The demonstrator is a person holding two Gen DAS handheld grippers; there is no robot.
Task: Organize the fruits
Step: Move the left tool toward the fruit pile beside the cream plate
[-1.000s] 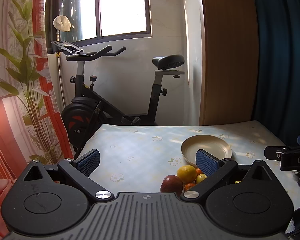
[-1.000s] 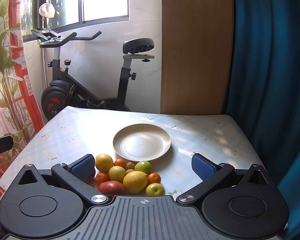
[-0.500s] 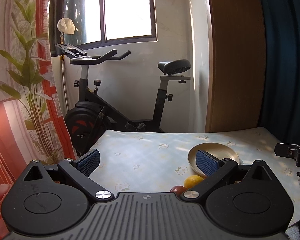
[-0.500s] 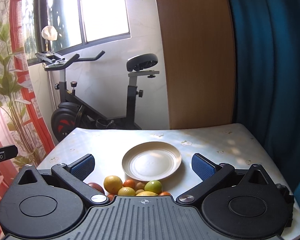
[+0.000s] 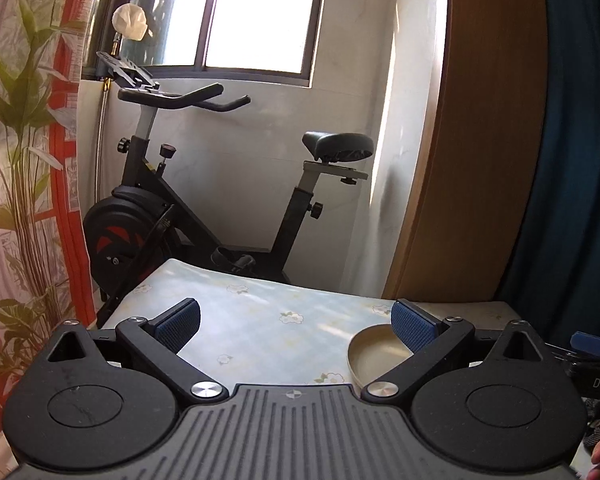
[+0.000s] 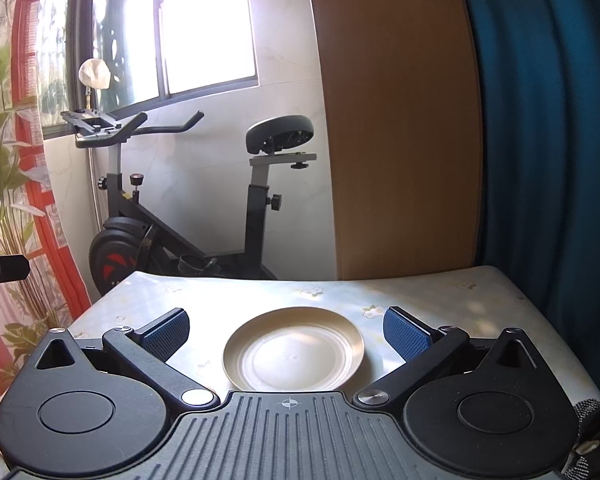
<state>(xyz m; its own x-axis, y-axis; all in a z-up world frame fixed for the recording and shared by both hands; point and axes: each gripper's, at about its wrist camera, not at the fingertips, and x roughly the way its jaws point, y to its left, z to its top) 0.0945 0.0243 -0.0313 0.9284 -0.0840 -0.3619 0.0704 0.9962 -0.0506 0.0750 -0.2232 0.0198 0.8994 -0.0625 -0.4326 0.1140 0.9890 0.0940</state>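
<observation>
A cream round plate (image 6: 294, 354) lies bare on the flower-print table (image 6: 440, 300), straight ahead of my right gripper (image 6: 286, 332), whose blue-padded fingers stand wide open with nothing between them. In the left wrist view the same plate (image 5: 370, 356) shows partly behind the right finger of my left gripper (image 5: 296, 326), also open and holding nothing. The fruits are hidden below both gripper bodies; none shows in either view. The other gripper's tip (image 5: 592, 344) pokes in at the right edge of the left wrist view.
Beyond the table's far edge stands a black exercise bike (image 6: 180, 224) against the white wall. A wooden panel (image 6: 396, 120) and a dark blue curtain (image 6: 548, 120) rise at the right, a red plant-print curtain (image 5: 24, 160) at the left.
Both grippers have tilted upward and drawn back. The pile of fruit has dropped out of view below the gripper bodies; only the plate stays visible. Both remain open.
</observation>
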